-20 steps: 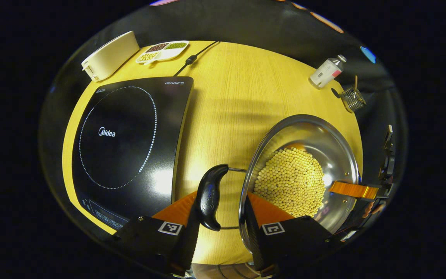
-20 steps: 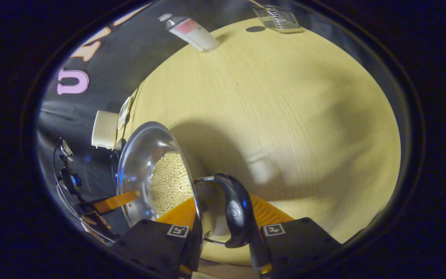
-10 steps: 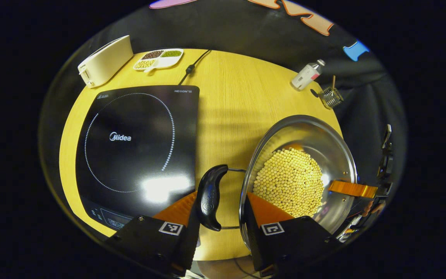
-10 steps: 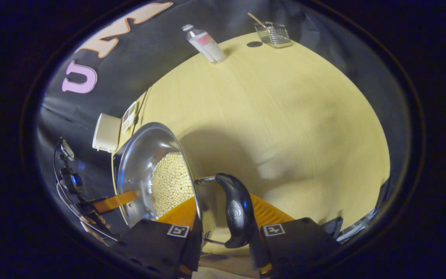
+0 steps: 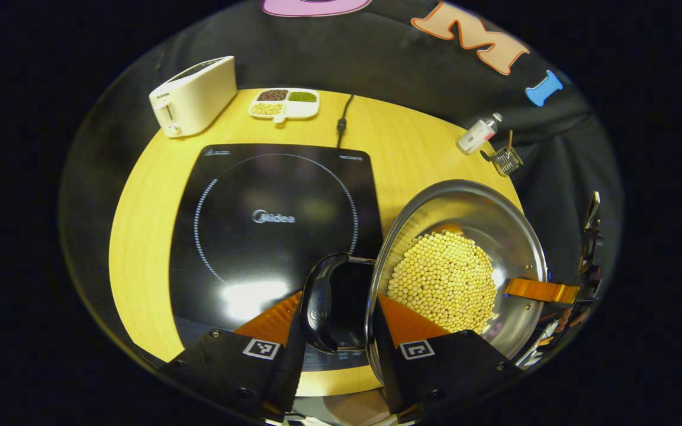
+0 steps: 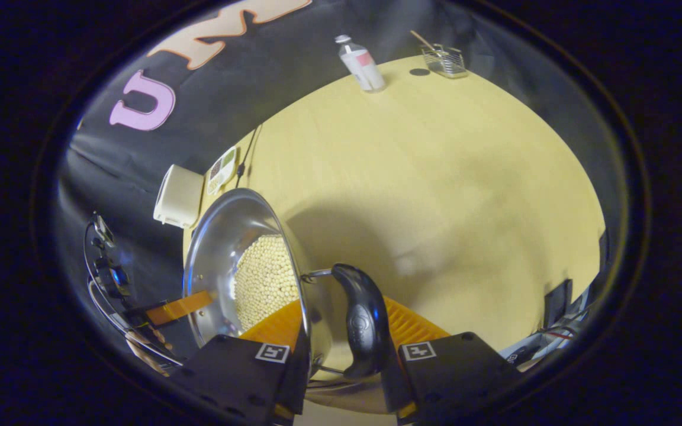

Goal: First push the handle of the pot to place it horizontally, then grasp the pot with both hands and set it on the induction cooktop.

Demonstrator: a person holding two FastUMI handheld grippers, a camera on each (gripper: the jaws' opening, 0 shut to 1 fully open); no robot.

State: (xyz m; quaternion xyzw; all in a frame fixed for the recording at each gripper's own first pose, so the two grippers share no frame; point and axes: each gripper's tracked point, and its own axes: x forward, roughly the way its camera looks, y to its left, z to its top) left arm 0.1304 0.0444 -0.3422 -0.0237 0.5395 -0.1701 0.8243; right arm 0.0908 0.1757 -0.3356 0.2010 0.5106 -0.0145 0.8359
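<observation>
Carry step's underway: both grippers, left and right, have jaws clamped on the black loop handles of the bean-filled steel pot, lower right, beside the black induction cooktop, so next comes centring and lowering it.

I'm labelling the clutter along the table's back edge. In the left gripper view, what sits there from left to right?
toaster → divided dish of beans → power cord → bottle → wire basket
</observation>
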